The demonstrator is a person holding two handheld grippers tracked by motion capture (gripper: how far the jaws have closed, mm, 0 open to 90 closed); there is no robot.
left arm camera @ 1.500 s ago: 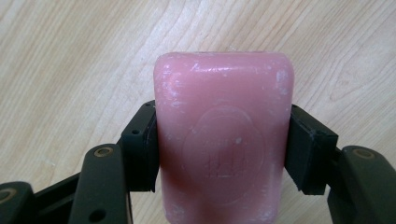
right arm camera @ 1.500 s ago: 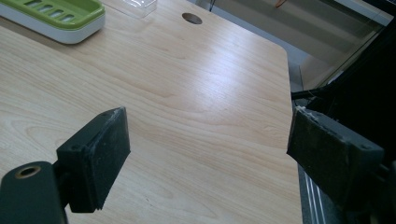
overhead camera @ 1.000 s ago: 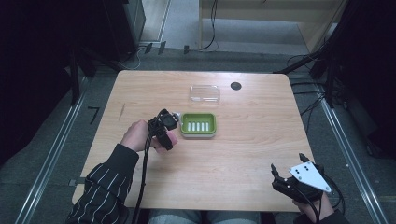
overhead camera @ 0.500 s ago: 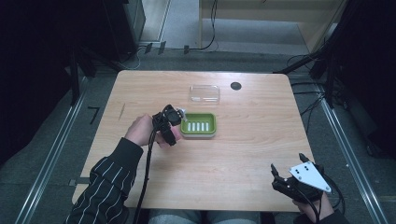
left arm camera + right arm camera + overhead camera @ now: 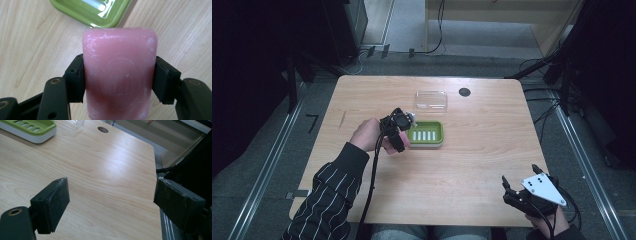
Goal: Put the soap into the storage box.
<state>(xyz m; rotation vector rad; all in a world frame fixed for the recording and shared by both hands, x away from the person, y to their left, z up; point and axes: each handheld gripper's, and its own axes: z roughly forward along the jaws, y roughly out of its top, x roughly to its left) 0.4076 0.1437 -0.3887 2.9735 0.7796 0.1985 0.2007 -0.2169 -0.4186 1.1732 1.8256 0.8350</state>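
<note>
A pink soap bar (image 5: 120,75) with an embossed round stamp is clamped between the black jaws of my left gripper (image 5: 403,121), which is shut on it. The gripper hovers just left of a green soap dish (image 5: 427,144) with white slots, near the table's middle. In the left gripper view the dish (image 5: 100,17) lies just beyond the soap's far end. My right gripper (image 5: 519,176) rests at the table's near right corner, jaws wide open with nothing between them (image 5: 111,202). The dish (image 5: 32,130) appears far off at the upper left in the right gripper view.
A clear plastic lid (image 5: 431,100) lies behind the dish. A dark round hole (image 5: 464,92) sits in the tabletop to its right. The wooden table (image 5: 472,165) has dark floor, rails and cables around it.
My left gripper has carried the soap a little to the right and away, closer to the green dish. The right gripper has stayed put.
</note>
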